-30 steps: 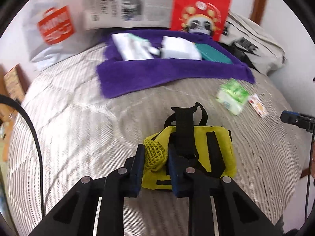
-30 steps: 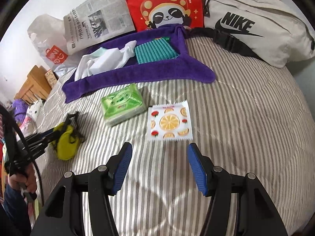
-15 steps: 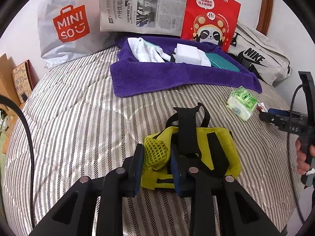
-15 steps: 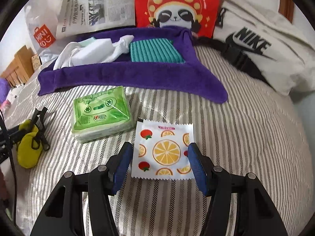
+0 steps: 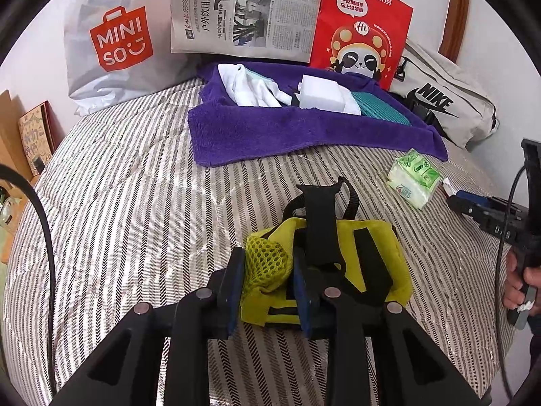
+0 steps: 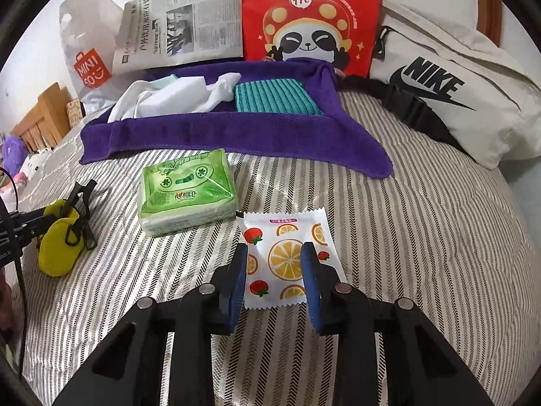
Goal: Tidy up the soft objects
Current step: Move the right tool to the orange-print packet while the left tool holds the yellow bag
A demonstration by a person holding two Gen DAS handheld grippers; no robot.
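Observation:
A yellow pouch (image 5: 372, 247) with black straps lies on the striped bed cover, and my left gripper (image 5: 267, 260) is shut on its mesh corner. In the right wrist view the same pouch (image 6: 61, 247) shows at the far left. A flat fruit-print packet (image 6: 287, 226) lies between the fingers of my right gripper (image 6: 274, 252), whose jaws are closing; the packet is still flat and uncreased. A green tissue pack (image 6: 186, 189) sits just left of it. Behind, a purple towel (image 6: 236, 132) carries a white cloth (image 6: 152, 98), a teal cloth (image 6: 274, 98) and a white block (image 5: 319, 93).
Along the back wall stand a Miniso bag (image 5: 118, 44), a newspaper (image 6: 182, 34) and a red panda bag (image 6: 311, 17). A beige Nike bag (image 6: 439, 84) lies at the right. A person's hand (image 5: 520, 280) holds the right tool. The bed cover (image 6: 422, 237) curves down on the right.
My right gripper came forward and down over the fruit-print packet, and its jaws narrowed around it. The left gripper kept its hold on the yellow pouch.

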